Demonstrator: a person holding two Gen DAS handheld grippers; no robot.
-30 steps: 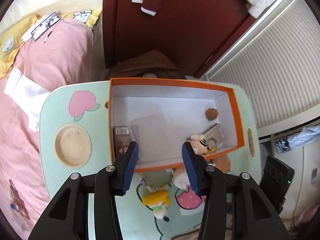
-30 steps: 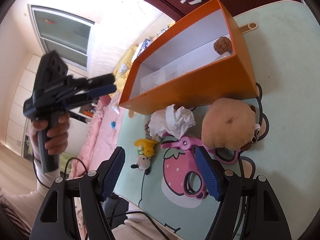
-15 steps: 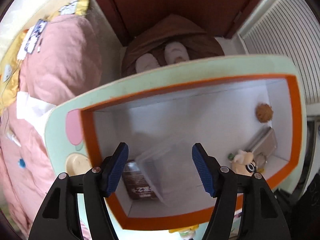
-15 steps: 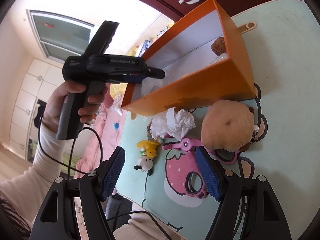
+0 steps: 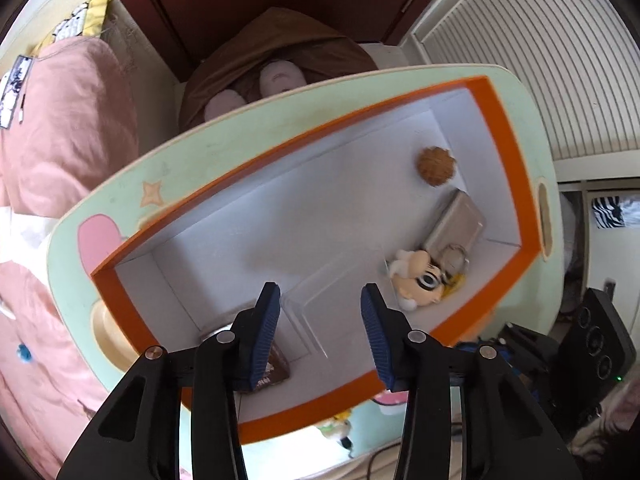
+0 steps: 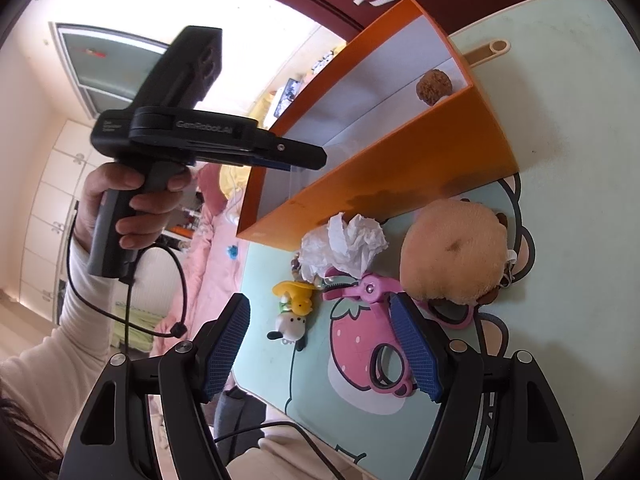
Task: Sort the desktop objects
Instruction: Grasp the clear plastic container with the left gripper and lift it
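Note:
An orange box (image 5: 516, 168) with a white inside stands on the mint table (image 5: 224, 140). It holds a brown ball (image 5: 436, 161), a silver tin (image 5: 456, 224), a doll head (image 5: 424, 284), a clear plastic case (image 5: 332, 280) and a brown packet (image 5: 276, 368). My left gripper (image 5: 320, 300) points down into the box, jaws closing, pads touching nothing; the clear case lies below the gap. In the right wrist view, the left gripper (image 6: 312, 158) hangs over the box's left end. My right gripper (image 6: 319, 304) is open over the table, empty, near a pink clip (image 6: 368, 288), crumpled tissue (image 6: 344, 244), plush bun (image 6: 456, 248) and small figure (image 6: 292, 312).
Pink-handled scissors (image 6: 390, 372) lie by the right gripper's right finger. Pink bedding (image 5: 60, 120) lies left of the table, a brown cushion (image 5: 280, 52) beyond it and a black speaker (image 5: 600, 340) at the right. A cable (image 6: 128, 280) hangs from the left gripper's handle.
The left gripper moved over the box and tipped downward; its jaws widened, then narrowed. In the right wrist view it came in from the left to the box. The right gripper stayed still.

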